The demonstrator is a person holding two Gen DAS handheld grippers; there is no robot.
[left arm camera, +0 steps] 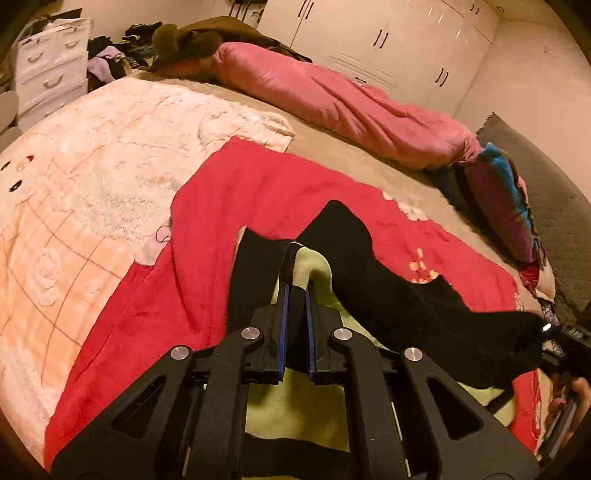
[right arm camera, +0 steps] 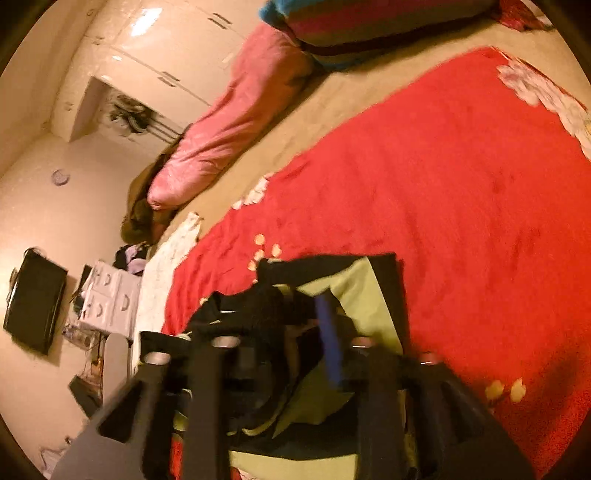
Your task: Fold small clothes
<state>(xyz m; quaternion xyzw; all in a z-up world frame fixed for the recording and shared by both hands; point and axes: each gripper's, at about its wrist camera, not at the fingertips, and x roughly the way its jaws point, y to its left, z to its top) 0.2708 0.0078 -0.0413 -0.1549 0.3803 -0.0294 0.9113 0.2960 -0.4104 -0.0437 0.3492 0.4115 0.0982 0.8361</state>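
Garment (left arm camera: 388,280) in black and pale green is lying on the red blanket (left arm camera: 229,206) spread over the bed (left arm camera: 332,147), partly lifted. The left gripper (left arm camera: 295,295) is pointing downward and forward over it, its jaws pressing together on a black edge of the cloth, which is running up between the blue pads and draping away to the right. Beyond those jaws the pink quilt (left arm camera: 332,96) is lying rolled along the far side of the bed, with a striped pillow (left arm camera: 506,206) to the right and a pale fluffy blanket (left arm camera: 92,166) to the left. A white drawer unit (left arm camera: 48,66) is standing further left, and white wardrobes (left arm camera: 388,33) are lining the far wall.

The right gripper (right arm camera: 295,325) is tilting downward, rolled to one side, its view blurred. Its jaws are standing partly apart, with the black and green cloth bunching between and beneath them; whether the pads are pressing on it I cannot tell. At the right edge of the left view, a hand (left arm camera: 569,402) is holding that gripper's handle. Ahead of its jaws the red blanket is stretching away unobstructed; a dark screen (right arm camera: 35,299) is hanging on the wall to the left.
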